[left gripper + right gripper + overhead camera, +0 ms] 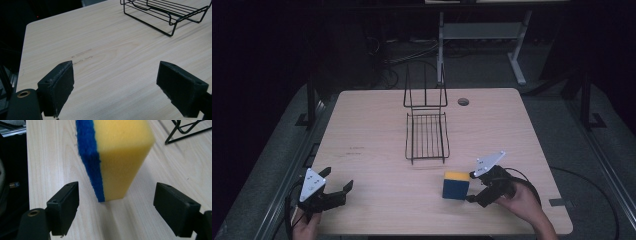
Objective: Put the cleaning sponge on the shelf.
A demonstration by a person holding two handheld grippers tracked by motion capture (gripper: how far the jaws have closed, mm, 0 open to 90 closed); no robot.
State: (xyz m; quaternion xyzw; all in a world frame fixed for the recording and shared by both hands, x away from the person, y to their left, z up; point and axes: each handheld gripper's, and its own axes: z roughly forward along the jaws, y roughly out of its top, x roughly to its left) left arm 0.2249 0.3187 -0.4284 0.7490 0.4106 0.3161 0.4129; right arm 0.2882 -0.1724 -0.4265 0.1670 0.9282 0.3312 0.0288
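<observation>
Sponge: yellow body, blue scouring face. Rack at its 11 o'clock: black wire. Table: pale wood grain. Both grippers: black jaws, grey plates. Floor: apparently dark grey.

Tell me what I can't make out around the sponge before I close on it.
- Sponge: top cut off by the right gripper view's upper edge; far side hidden by its own body.
- Wire rack: mostly cut off at that view's corner.
- Right gripper: whether it touches the sponge is too small to tell in the high view.
</observation>
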